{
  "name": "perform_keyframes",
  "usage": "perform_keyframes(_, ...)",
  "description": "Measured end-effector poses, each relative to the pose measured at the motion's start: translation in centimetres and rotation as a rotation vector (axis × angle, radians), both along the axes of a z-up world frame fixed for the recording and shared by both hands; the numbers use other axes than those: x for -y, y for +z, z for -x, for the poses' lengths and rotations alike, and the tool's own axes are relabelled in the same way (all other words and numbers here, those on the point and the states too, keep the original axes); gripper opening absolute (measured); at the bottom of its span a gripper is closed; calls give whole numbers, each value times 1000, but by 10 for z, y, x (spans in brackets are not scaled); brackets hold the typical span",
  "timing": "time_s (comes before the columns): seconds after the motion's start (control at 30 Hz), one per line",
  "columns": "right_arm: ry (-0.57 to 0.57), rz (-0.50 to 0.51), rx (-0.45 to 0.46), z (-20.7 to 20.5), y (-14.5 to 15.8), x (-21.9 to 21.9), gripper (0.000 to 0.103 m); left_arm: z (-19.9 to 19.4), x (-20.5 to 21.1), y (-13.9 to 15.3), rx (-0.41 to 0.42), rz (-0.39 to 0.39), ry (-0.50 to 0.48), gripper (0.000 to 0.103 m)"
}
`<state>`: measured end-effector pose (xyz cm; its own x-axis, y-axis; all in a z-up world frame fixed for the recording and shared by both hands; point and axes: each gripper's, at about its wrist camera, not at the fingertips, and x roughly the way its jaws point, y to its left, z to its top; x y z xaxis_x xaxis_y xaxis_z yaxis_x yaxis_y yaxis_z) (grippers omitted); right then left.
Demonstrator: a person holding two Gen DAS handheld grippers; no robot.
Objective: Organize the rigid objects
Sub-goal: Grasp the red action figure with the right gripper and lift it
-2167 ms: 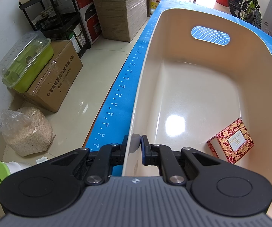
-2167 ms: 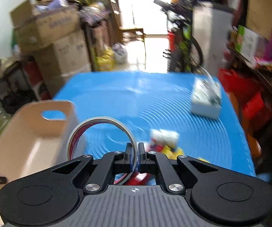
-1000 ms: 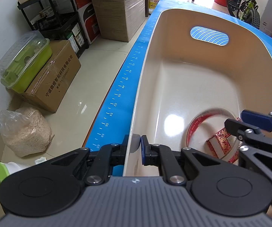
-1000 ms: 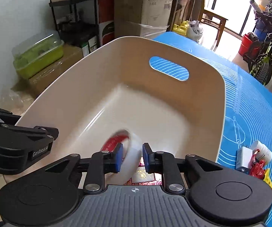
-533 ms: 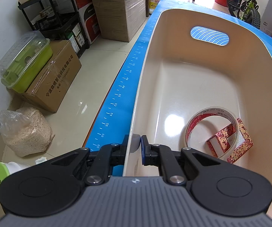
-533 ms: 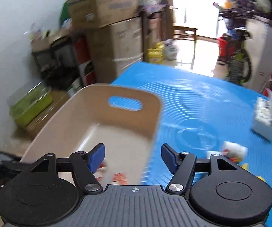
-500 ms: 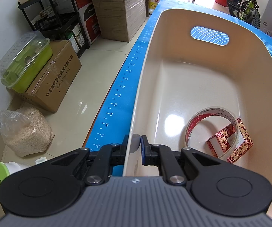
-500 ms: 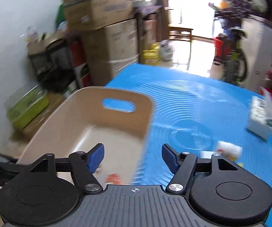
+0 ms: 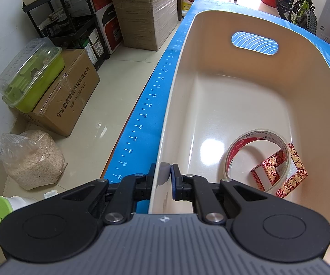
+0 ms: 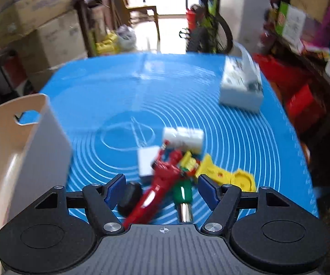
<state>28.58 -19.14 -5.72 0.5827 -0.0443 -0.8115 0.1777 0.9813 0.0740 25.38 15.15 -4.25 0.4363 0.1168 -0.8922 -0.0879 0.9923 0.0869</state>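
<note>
My left gripper [image 9: 165,175] is shut on the near rim of the beige bin [image 9: 174,105]. Inside the bin lie a roll of clear tape [image 9: 256,158] and a red patterned box [image 9: 295,171], the tape leaning over the box. My right gripper [image 10: 162,189] is open and empty above a pile of small objects on the blue mat [image 10: 142,96]: a red toy [image 10: 162,183], a green-handled tool [image 10: 183,194], a yellow piece [image 10: 224,174], a black round piece [image 10: 129,196], a white block [image 10: 146,161] and a white bottle [image 10: 183,136]. The bin's corner [image 10: 27,142] stands left.
A white tissue box [image 10: 241,84] sits at the mat's far right. Cardboard boxes [image 9: 61,98], a green container [image 9: 30,73], a sack [image 9: 31,158] and shelves stand on the floor left of the table. A bicycle [image 9: 300,16] stands beyond the table.
My right gripper let the tape roll go in the bin, opened, and swung right over the pile on the mat. The left gripper has not moved.
</note>
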Motion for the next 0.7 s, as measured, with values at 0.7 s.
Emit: perform_keyframes(0.7, -14, 48, -1, -19, -37, -7, 42, 2, 0, 1, 0, -14, -4, 15)
